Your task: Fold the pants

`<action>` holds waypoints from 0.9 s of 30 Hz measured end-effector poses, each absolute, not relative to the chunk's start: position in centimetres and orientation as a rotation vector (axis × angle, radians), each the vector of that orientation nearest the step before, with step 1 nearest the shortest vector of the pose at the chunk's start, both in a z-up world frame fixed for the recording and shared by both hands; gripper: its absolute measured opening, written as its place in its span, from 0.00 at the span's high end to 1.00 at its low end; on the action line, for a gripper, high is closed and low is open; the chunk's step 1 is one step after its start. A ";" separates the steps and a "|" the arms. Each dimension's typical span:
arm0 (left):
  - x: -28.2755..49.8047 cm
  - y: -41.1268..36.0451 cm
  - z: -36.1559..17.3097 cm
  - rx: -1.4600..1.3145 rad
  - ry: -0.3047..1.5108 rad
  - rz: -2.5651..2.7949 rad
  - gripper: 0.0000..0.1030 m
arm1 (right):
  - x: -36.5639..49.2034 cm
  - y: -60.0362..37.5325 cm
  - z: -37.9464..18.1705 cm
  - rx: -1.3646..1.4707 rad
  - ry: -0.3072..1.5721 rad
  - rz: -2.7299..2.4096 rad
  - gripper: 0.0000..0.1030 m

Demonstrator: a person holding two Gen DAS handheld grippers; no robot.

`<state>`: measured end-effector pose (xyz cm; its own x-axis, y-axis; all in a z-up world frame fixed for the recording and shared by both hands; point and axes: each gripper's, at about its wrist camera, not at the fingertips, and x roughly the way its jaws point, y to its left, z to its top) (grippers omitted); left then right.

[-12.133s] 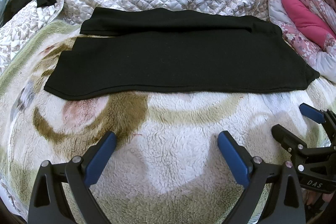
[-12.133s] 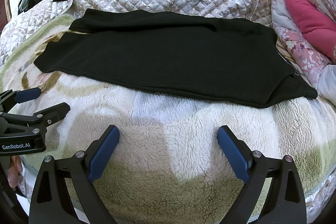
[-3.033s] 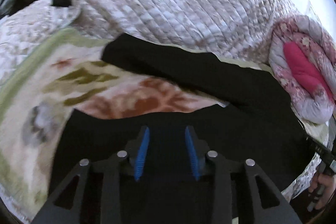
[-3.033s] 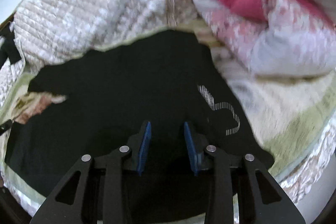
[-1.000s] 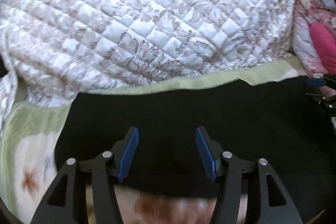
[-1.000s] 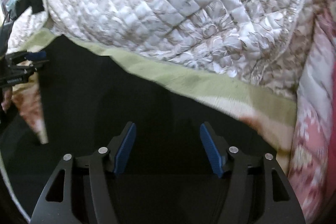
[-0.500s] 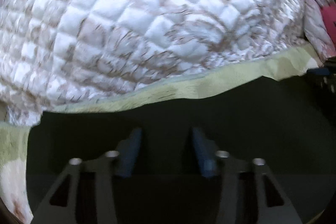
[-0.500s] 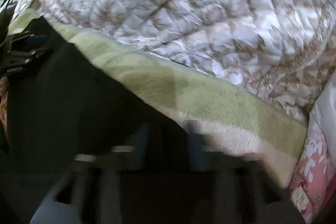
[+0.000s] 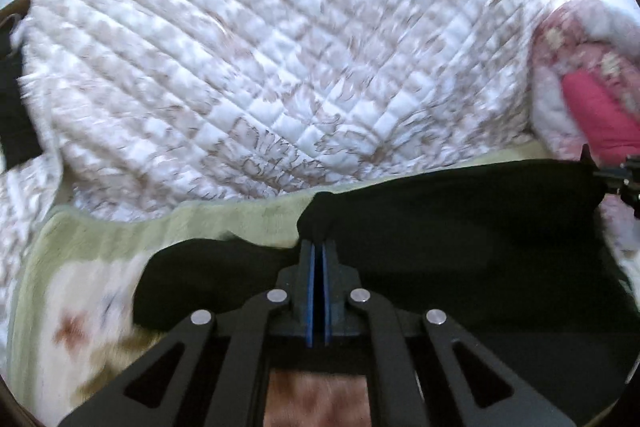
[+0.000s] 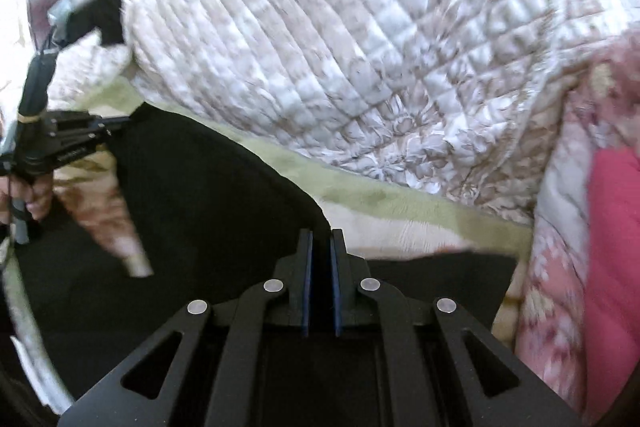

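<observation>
Soft blk pants [image 9: 460,219], edge pinched by 2 grippers.

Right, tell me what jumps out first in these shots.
The black pants, pinched along their far edge and lifted off the fleece blanket by both the left gripper and the right gripper. Behind them looms a white quilted comforter, with a pink floral bundle at the right.

The pants [image 9: 460,227] are matt black knit cloth. Beneath lies a fleecy, rough-piled blanket [image 9: 92,251]; beyond it a quilted coverlet [image 9: 280,67] with a slight sheen. Each gripper is matt black plastic with silvery metal rivets [image 10: 273,285] and blue ribbed pads [image 9: 310,291].
</observation>
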<state>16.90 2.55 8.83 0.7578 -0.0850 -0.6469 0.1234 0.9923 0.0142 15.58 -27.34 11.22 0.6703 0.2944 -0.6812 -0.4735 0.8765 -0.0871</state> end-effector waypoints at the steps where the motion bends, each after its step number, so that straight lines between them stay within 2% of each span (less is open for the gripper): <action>1: 15.7 2.8 9.2 0.047 0.693 -0.117 0.96 | 13.8 -27.4 11.5 -0.257 0.703 0.442 0.93; 7: 5.8 3.2 8.9 -0.002 0.679 -0.130 0.96 | 4.5 -28.9 8.7 -0.153 0.788 0.444 0.93; 12: 0.4 2.8 4.5 -0.053 0.801 -0.152 0.95 | 1.0 -29.5 2.2 -0.048 0.982 0.381 0.92; 16: -2.0 3.6 1.7 -0.122 0.910 -0.139 0.94 | -1.3 -30.4 0.4 0.084 1.016 0.337 0.80; 19: -3.8 4.7 1.7 -0.158 0.903 -0.099 0.94 | -2.3 -31.1 0.7 0.175 0.979 0.320 0.71; 20: -3.9 5.0 2.0 -0.164 0.895 -0.084 0.94 | -2.7 -31.5 0.9 0.210 0.961 0.306 0.62; 21: -3.9 5.3 2.3 -0.173 0.885 -0.069 0.90 | -3.0 -31.9 0.9 0.242 0.945 0.299 0.54; 23: -3.5 5.8 3.1 -0.199 0.864 -0.061 0.75 | -3.6 -32.7 0.9 0.323 0.911 0.286 0.51; 24: -3.0 5.9 3.4 -0.202 0.855 -0.054 0.60 | -3.8 -33.2 0.9 0.355 0.900 0.266 0.51; 25: -2.4 5.8 3.7 -0.198 0.846 -0.045 0.51 | -3.7 -33.4 0.9 0.370 0.895 0.251 0.51; 27: -0.5 5.3 4.1 -0.177 0.842 -0.044 0.49 | -3.5 -34.4 0.7 0.408 0.887 0.190 0.51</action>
<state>-0.51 5.30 4.12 0.6661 -0.1087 -0.7379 -0.0312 0.9844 -0.1732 -3.46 -34.44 0.74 0.6216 0.3270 -0.7118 0.0060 0.9067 0.4218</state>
